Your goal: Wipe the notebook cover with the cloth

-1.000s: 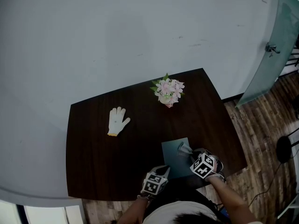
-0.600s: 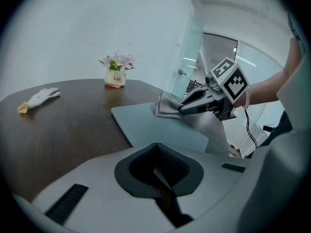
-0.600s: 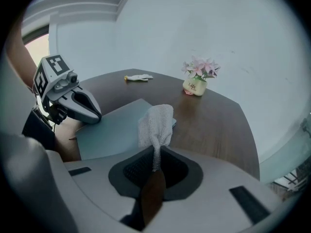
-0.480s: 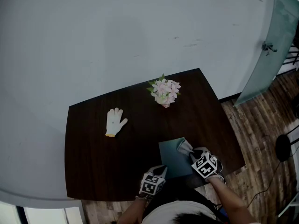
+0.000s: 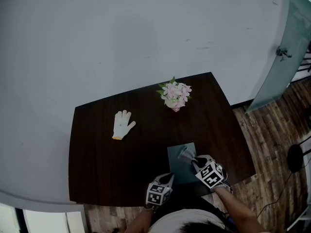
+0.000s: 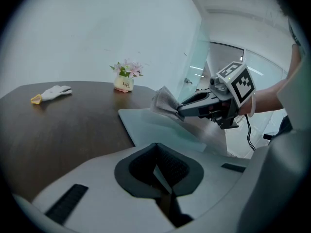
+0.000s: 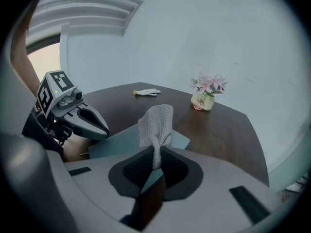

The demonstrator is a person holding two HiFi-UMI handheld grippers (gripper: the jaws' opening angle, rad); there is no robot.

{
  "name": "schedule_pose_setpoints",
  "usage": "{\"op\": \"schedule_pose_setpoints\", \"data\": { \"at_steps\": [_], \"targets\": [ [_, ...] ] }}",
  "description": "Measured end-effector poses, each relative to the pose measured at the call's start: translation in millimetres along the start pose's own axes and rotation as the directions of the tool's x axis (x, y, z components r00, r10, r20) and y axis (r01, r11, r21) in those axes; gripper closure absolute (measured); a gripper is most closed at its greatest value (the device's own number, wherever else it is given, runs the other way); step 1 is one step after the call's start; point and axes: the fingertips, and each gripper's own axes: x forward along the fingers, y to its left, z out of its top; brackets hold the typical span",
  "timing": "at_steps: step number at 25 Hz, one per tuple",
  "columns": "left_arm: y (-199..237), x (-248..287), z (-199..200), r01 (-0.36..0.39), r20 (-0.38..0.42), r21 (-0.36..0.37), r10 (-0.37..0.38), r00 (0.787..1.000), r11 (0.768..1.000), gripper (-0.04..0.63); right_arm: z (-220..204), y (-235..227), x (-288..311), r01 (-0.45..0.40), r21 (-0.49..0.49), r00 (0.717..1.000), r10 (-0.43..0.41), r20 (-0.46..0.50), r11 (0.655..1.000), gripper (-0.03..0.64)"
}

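Observation:
A teal notebook (image 5: pixel 176 166) lies flat near the front edge of the dark table (image 5: pixel 97 169). My right gripper (image 5: pixel 190 158) is shut on a grey cloth (image 5: pixel 185 154), which bunches up from the jaws and rests on the cover's far right part. In the right gripper view the cloth (image 7: pixel 156 123) stands up out of the jaws over the notebook (image 7: pixel 119 140). My left gripper (image 5: pixel 167 177) is shut and empty, its tips at the notebook's near left corner (image 7: pixel 106 129). The left gripper view shows the right gripper (image 6: pixel 181 111) pinching the cloth (image 6: pixel 165 103) above the cover (image 6: pixel 155 127).
A white work glove (image 5: pixel 123 124) lies at the table's left. A small pot of pink flowers (image 5: pixel 175 95) stands at the far edge. A glass door (image 5: pixel 286 47) and wooden floor (image 5: pixel 272 144) are to the right. A pale wall rises behind the table.
The right gripper has slid the cloth a little to the left across the cover. The left gripper has stayed at the notebook's near corner.

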Motion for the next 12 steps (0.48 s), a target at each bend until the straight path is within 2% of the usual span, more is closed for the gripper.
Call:
{"op": "schedule_pose_setpoints", "data": {
  "at_steps": [7, 12],
  "targets": [
    [7.1, -17.0, -5.2, -0.04, 0.017, -0.037, 0.041, 0.999, 0.999, 0.577, 16.0, 40.2, 17.2, -0.093, -0.064, 0.996, 0.093, 0.004, 0.994, 0.569],
    [4.6, -26.8, -8.0, -0.041, 0.015, -0.054, 0.042, 0.999, 0.998, 0.577, 25.5, 66.3, 26.9, -0.153, -0.127, 0.988, 0.153, -0.007, 0.98, 0.569]
  ]
}}
